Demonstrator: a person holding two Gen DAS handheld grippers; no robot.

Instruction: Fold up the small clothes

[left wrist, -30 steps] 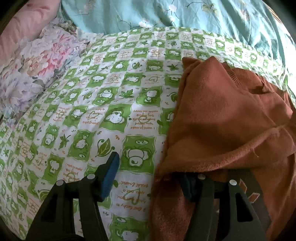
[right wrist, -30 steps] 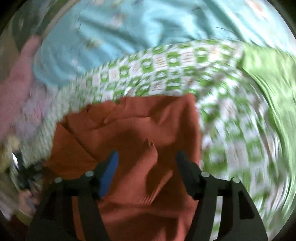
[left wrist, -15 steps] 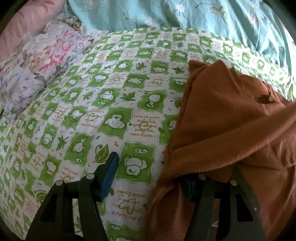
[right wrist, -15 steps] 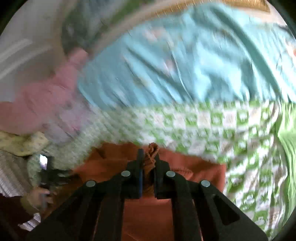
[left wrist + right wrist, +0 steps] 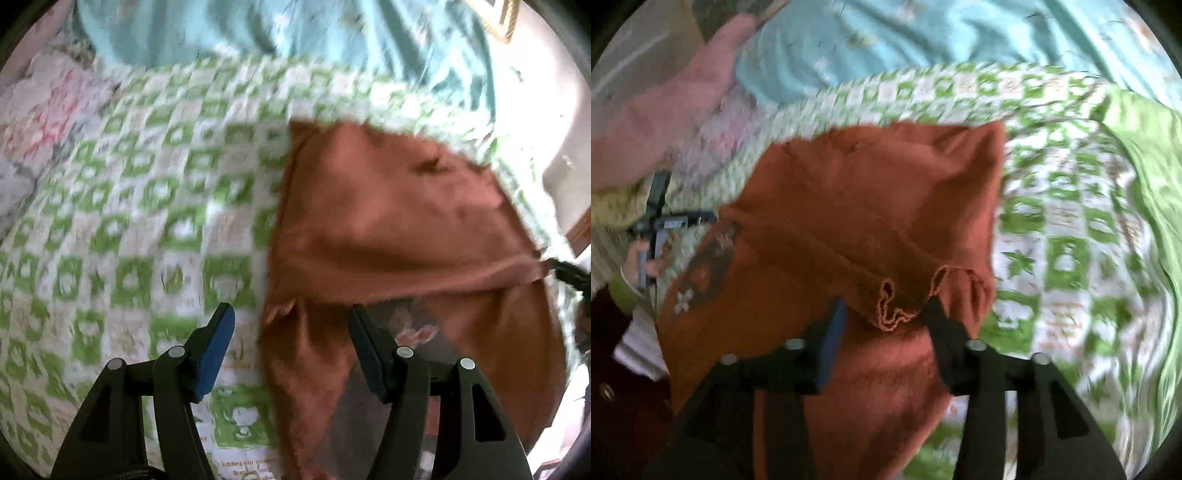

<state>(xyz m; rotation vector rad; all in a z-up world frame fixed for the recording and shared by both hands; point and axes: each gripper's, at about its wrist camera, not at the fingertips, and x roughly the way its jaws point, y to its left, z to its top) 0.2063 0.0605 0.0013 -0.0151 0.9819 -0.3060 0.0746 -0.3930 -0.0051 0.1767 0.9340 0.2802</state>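
A small rust-orange knitted garment (image 5: 388, 221) lies on the green-and-white checked bedspread (image 5: 147, 206), its upper part folded down over the lower part. My left gripper (image 5: 291, 325) is open, its jaws straddling the garment's left edge. In the right wrist view the same garment (image 5: 871, 206) fills the middle, with a ruffled hem (image 5: 897, 306) lying just in front of my right gripper (image 5: 882, 314), which is open and holds nothing. The left gripper also shows in the right wrist view (image 5: 657, 225) at the left edge, held by a hand.
A light blue floral quilt (image 5: 295, 33) lies along the back. A pink floral pillow (image 5: 40, 122) is at the left. A bright green cloth (image 5: 1145, 155) lies at the right of the bedspread. Both views are motion-blurred.
My right gripper was shut on the garment's hem half a second ago; now it is open and the hem lies folded down on the garment. My left gripper has risen clear of the cloth.
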